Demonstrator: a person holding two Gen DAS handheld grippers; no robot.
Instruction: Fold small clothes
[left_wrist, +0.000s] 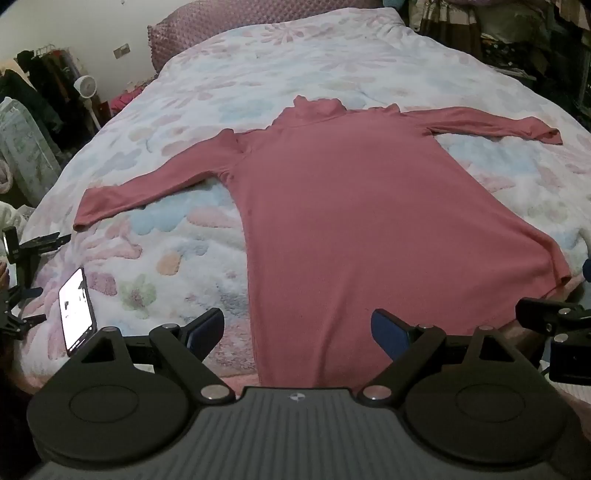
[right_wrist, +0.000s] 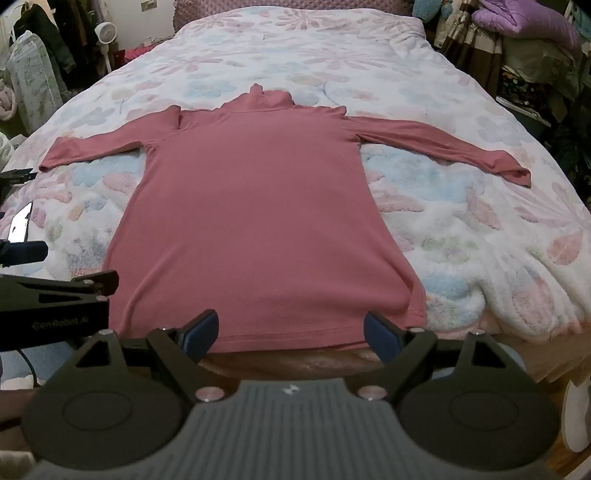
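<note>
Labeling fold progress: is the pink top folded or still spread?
Spread. The pink top lies flat on the floral blanket, both sleeves stretched out sideways, collar away from the cameras, no fold visible.

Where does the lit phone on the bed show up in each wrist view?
Left wrist view: the phone lies at lower left on the floral blanket, left of the pink top's hem.
Right wrist view: the phone sits at the far left edge, only partly in frame.
Shared landmark: the pink turtleneck top, spread flat with both sleeves out; the phone is on its left in both.
</note>
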